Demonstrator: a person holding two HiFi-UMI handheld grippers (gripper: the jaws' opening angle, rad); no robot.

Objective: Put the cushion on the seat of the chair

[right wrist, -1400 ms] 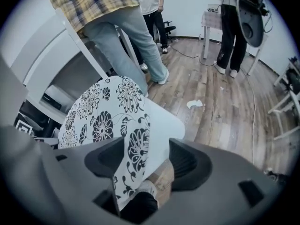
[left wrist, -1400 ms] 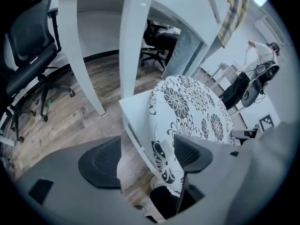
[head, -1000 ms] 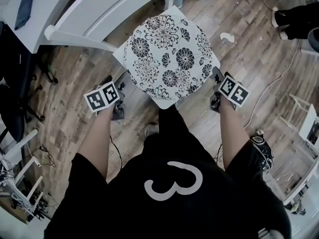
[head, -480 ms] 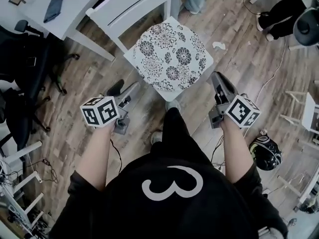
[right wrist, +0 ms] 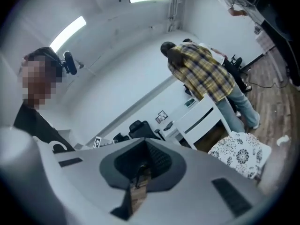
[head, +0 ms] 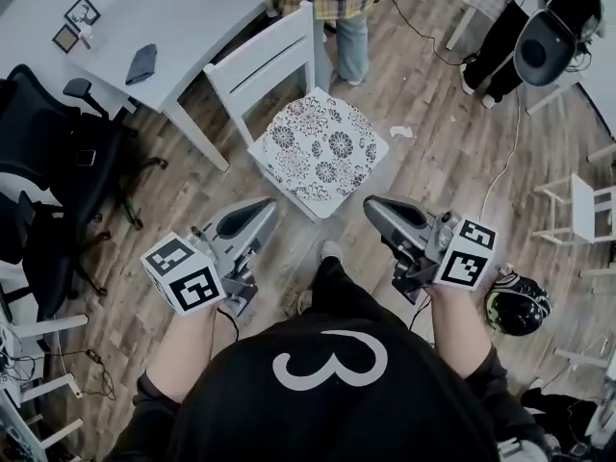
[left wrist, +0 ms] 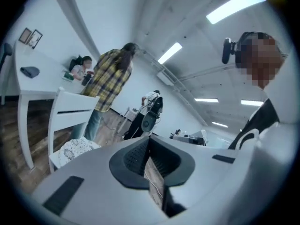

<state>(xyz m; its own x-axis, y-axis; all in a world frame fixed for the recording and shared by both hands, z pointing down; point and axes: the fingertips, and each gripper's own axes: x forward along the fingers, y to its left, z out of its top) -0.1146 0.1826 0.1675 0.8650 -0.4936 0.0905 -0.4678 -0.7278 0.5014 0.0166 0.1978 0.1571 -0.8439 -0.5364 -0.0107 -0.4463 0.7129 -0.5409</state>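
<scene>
I see the rounded-square black-and-white floral fabric cushion [head: 320, 149] flat on the white wooden chair [head: 260, 61] seat | left hand-held gripper [head: 258, 208]: ribbed dark pads [left wrist: 136, 157] pressed together, nothing between | right hand-held gripper [head: 375, 206]: likewise closed tight

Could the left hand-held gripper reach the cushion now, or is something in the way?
Probably yes. Only bare floor lies between the left hand-held gripper and the cushion on the chair. Its jaws are shut, so they must open first.

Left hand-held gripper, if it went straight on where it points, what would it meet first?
Probably nothing nearby: the left hand-held gripper aims level, passing right of the cushion, toward a far dark round object; depth is unclear.
</scene>
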